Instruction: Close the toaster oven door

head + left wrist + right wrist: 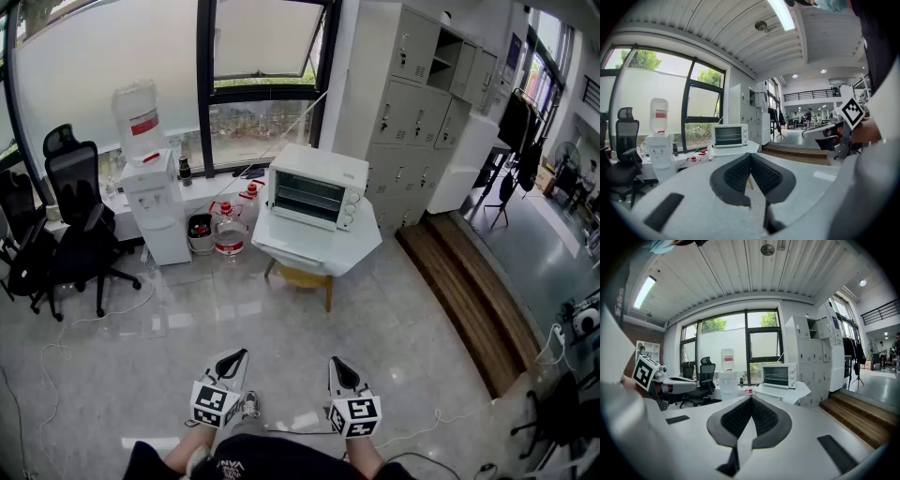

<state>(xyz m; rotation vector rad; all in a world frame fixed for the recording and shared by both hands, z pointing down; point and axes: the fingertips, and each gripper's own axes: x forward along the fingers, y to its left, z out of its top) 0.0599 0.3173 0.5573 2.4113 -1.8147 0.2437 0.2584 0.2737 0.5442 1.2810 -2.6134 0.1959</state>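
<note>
A white toaster oven [314, 192] stands on a small table draped in white cloth [323, 251], a few steps ahead of me across the tiled floor. Its front shows dark glass and racks; from this distance I cannot tell how its door stands. It also appears small and far off as the toaster oven [729, 135] and the toaster oven [779, 375]. My left gripper [241, 354] and right gripper [335, 361] hang low near my knees, both shut with nothing between the jaws. The left gripper's tips [750, 155] and the right gripper's tips [751, 398] meet in a point.
A water dispenser [150, 192] and black office chairs [80, 234] stand to the left. Water jugs [229, 231] sit on the floor beside the table. Grey lockers [422, 103] and a wooden step [473, 305] lie to the right. Cables run over the floor [56, 352].
</note>
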